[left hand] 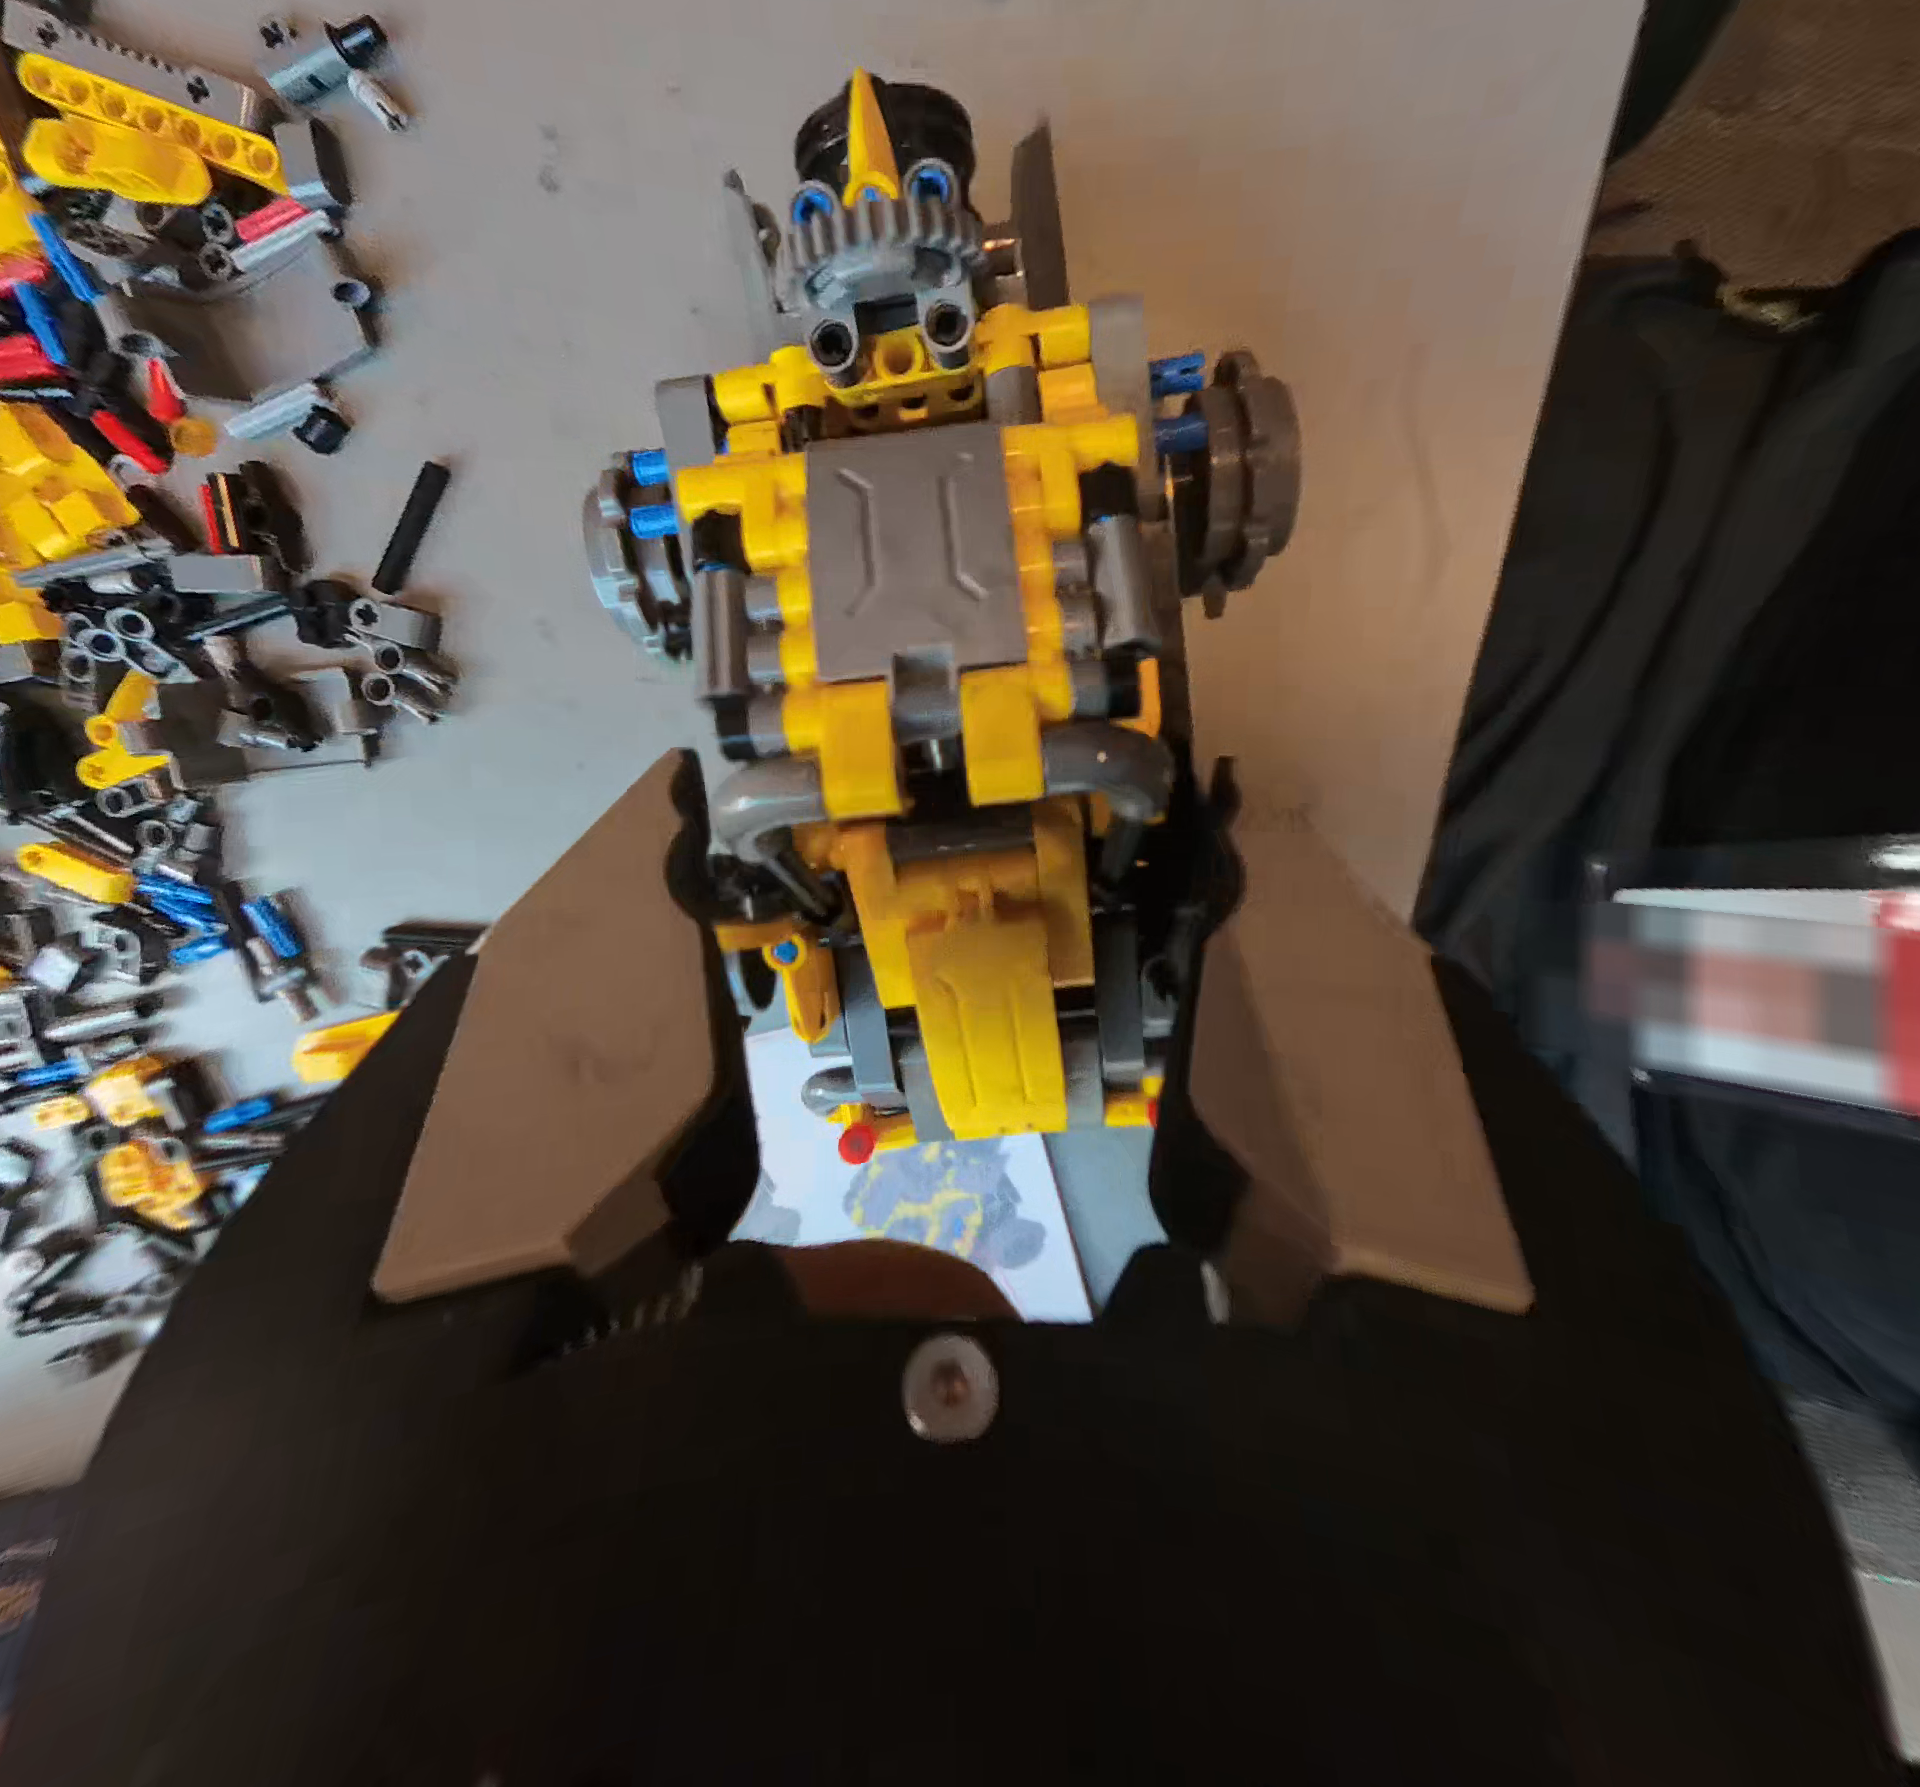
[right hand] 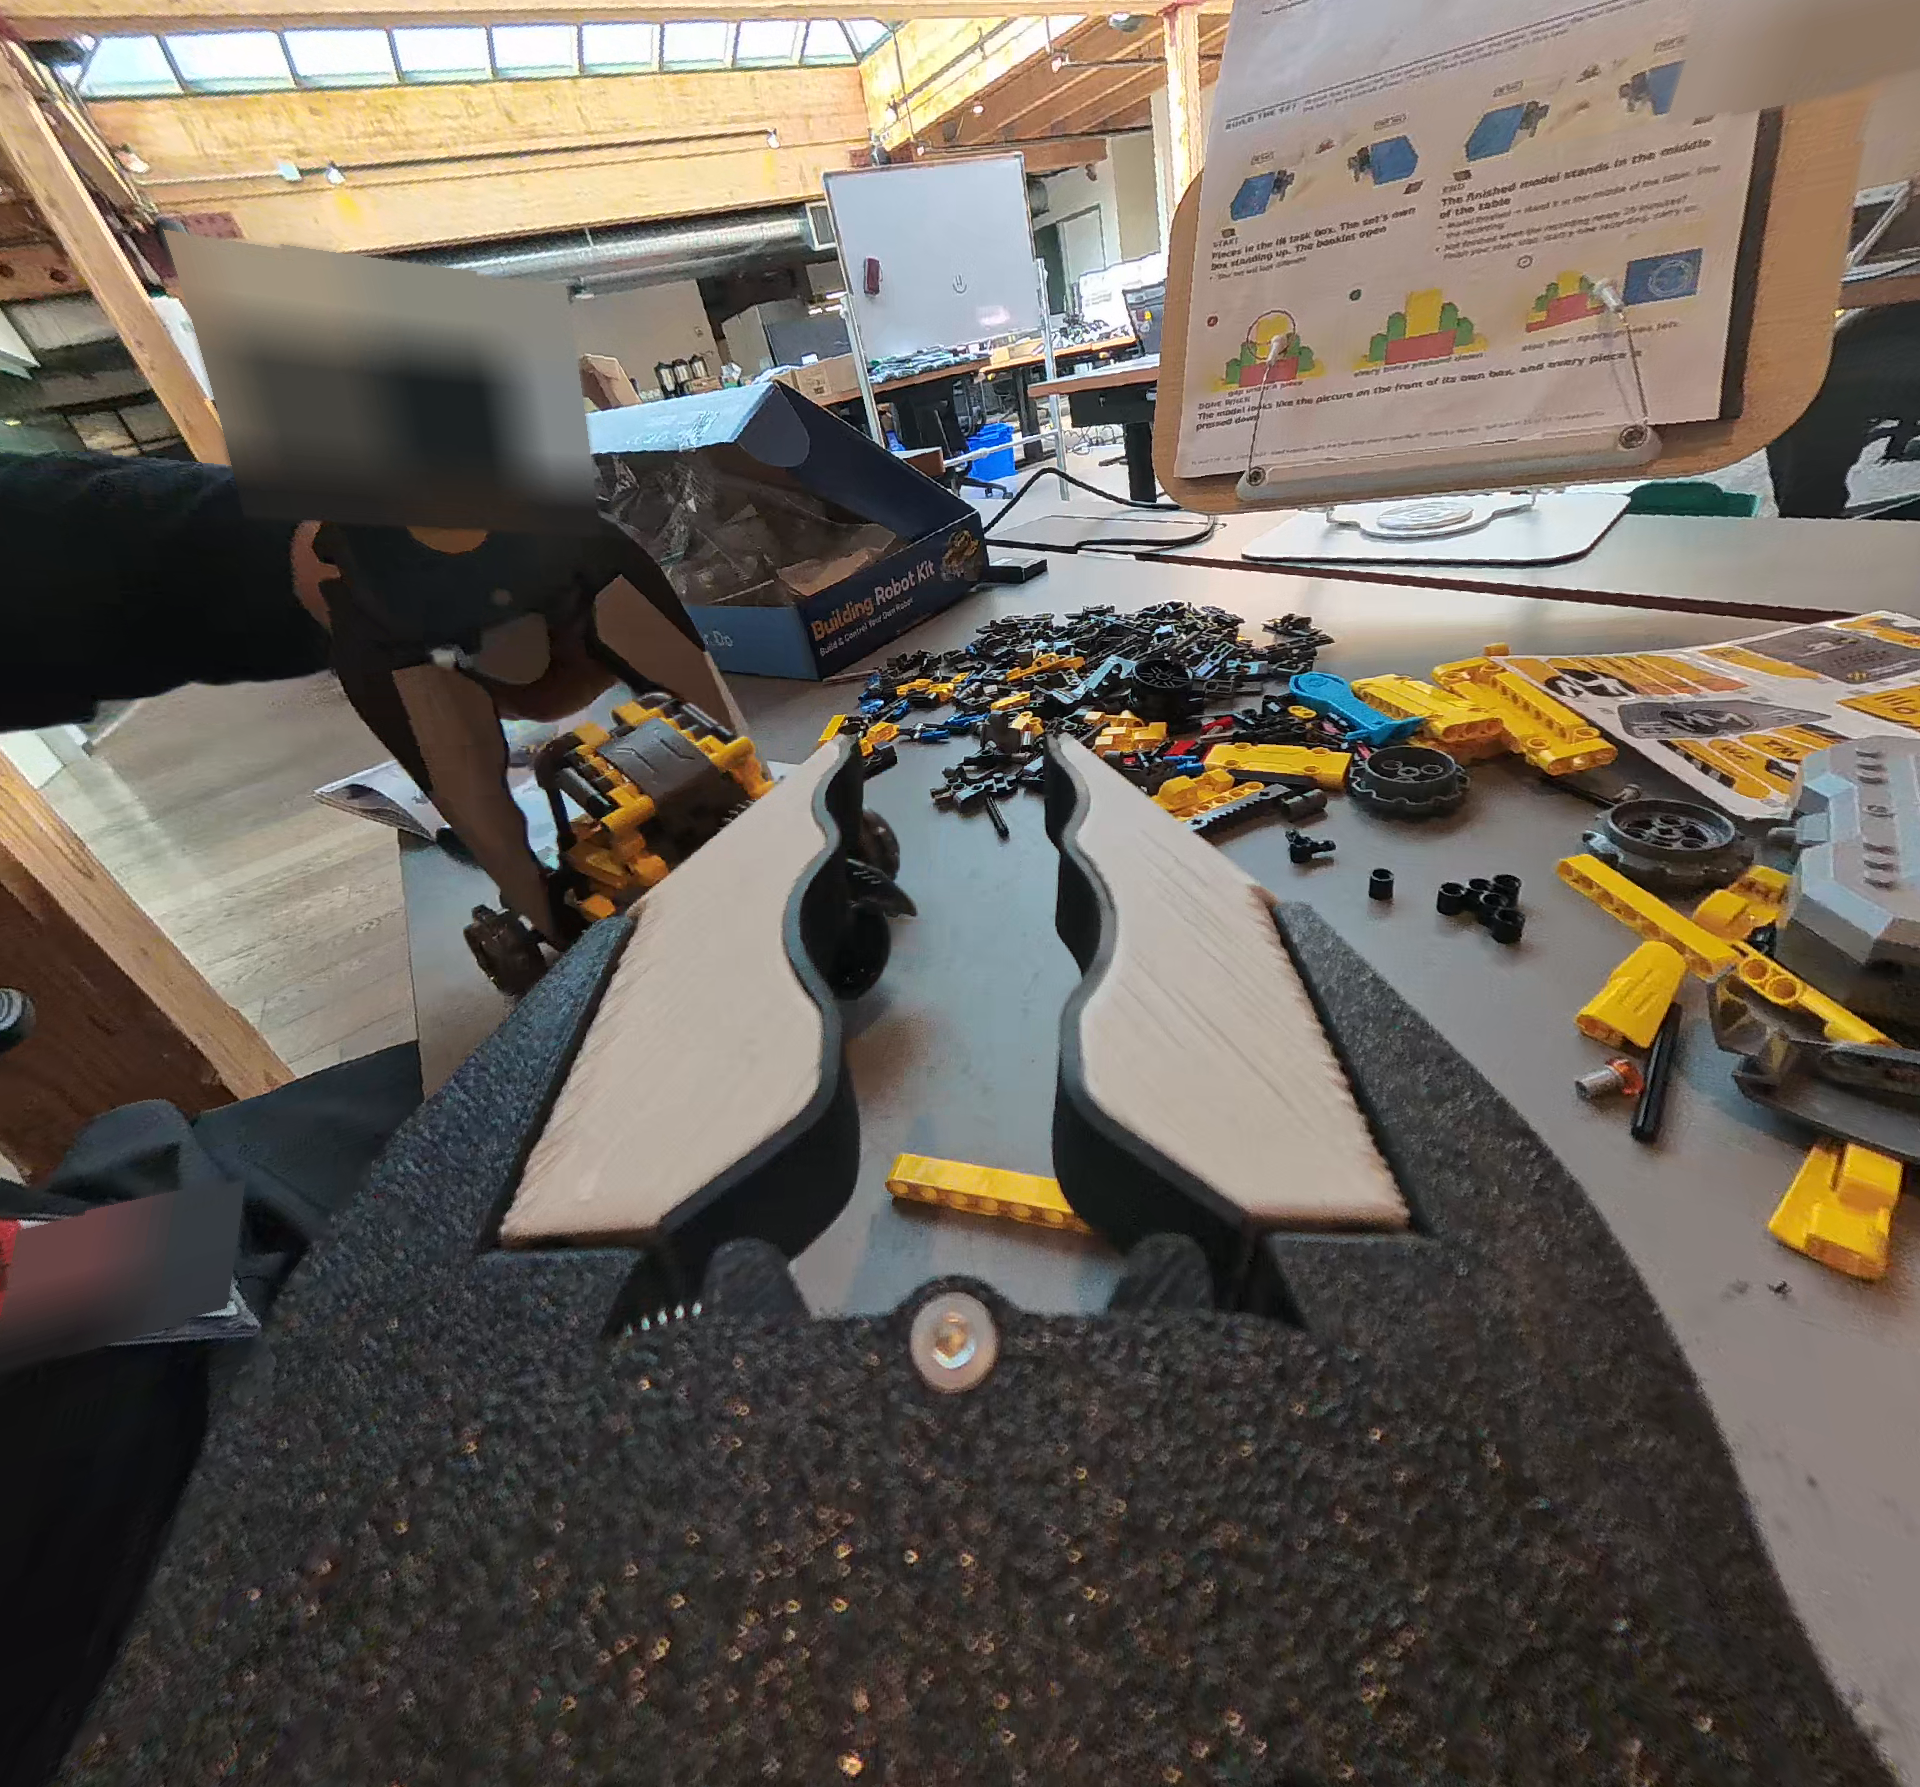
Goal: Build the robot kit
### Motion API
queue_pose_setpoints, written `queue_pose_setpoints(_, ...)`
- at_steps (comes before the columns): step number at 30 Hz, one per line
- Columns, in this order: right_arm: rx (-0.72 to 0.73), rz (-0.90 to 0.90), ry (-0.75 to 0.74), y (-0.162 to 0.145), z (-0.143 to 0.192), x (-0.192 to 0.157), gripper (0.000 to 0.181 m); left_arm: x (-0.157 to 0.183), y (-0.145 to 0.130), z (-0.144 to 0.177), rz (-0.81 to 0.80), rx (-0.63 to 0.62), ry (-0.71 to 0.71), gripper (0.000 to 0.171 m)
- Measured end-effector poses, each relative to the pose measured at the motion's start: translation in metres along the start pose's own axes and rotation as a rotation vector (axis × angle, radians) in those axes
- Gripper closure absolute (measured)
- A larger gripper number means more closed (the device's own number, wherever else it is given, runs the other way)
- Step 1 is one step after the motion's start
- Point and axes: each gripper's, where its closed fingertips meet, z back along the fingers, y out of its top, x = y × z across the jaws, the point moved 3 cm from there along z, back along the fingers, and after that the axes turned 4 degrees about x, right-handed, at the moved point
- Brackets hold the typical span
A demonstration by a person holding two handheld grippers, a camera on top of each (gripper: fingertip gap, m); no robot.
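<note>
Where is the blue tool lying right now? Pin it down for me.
The blue tool lies on the table in the right wrist view, right of centre, between the heap of small black pieces and the long yellow beams.

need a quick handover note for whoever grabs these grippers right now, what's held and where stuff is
Left gripper: shut on the yellow and grey brick model, gripping its lower end; a wheel on each side, over the table's left edge.
Right gripper: open, empty, fingers over bare table; a yellow beam lies under them.
Loose parts pile ahead, bigger yellow and grey pieces to the right, open blue kit box behind, instruction sheet on stand at the far right.
</note>
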Motion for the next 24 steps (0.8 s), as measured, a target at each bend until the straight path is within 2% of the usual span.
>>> queue_pose_setpoints(4, 0.002, -0.010, 0.006, 0.000, 0.000, 0.000, 0.147, -0.001, 0.007, 0.007, 0.100, 0.094, -0.064, 0.078)
queue_pose_setpoints(7, 0.005, -0.015, 0.007, 0.000, 0.000, 0.001, 0.147, 0.007, 0.008, 0.000, 0.062, 0.076, -0.059, 0.075)
queue_pose_setpoints(11, 0.016, -0.026, 0.013, 0.001, 0.001, 0.001, 0.147, -0.001, -0.001, -0.015, 0.016, -0.046, 0.091, 0.072)
queue_pose_setpoints(17, 0.025, -0.035, 0.014, 0.002, 0.002, 0.002, 0.147, -0.003, 0.000, -0.016, 0.027, -0.029, 0.104, 0.070)
queue_pose_setpoints(21, 0.028, -0.035, 0.013, 0.003, 0.002, 0.002, 0.147, -0.006, 0.000, -0.019, -0.001, -0.061, 0.131, 0.066)
queue_pose_setpoints(24, 0.036, -0.039, 0.012, 0.004, 0.003, 0.003, 0.147, -0.007, 0.002, -0.019, -0.014, -0.069, 0.147, 0.071)
